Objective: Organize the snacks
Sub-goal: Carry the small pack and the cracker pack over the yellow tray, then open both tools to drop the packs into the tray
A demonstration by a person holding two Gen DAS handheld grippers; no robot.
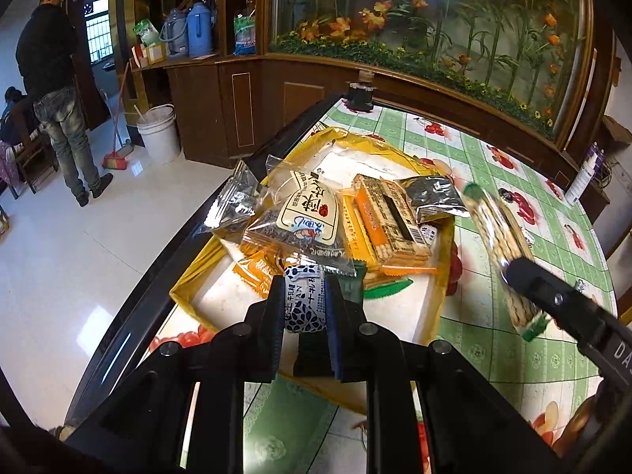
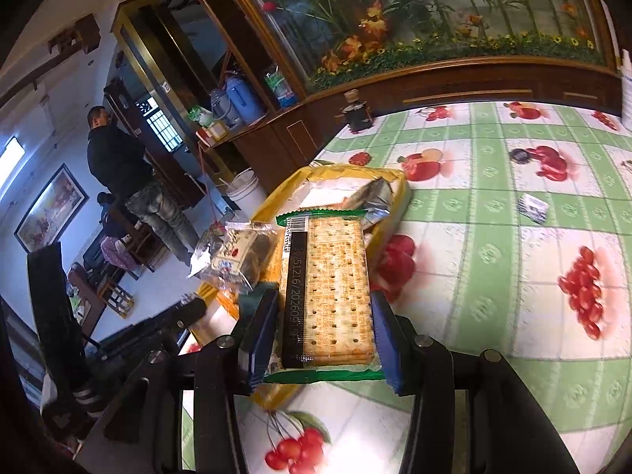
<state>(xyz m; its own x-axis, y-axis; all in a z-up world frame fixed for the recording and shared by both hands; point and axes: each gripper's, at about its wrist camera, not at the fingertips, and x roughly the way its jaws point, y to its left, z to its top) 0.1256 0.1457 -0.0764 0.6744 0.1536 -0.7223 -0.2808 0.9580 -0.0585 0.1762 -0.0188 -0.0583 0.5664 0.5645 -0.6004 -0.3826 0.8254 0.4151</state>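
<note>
The cracker pack [image 2: 326, 292] is wrapped in clear glossy film. A crinkled silver foil packet [image 1: 432, 195] shines among the snacks. The tray [image 1: 395, 304] has a matt white bottom and yellow plastic sides. A glossy printed oilcloth [image 2: 493, 260] covers the bench. The tongs [image 1: 305, 300] are matt black plastic with blue pads [image 1: 333, 304].

The surface [image 2: 493, 213] wears a green-checked cloth printed with red fruit. At frame centre a yellow-rimmed tray [image 2: 401, 193] rests on it; a dark jar [image 2: 357, 112] stands at its far edge, and a small silver packet [image 2: 534, 207] lies centre-right.
</note>
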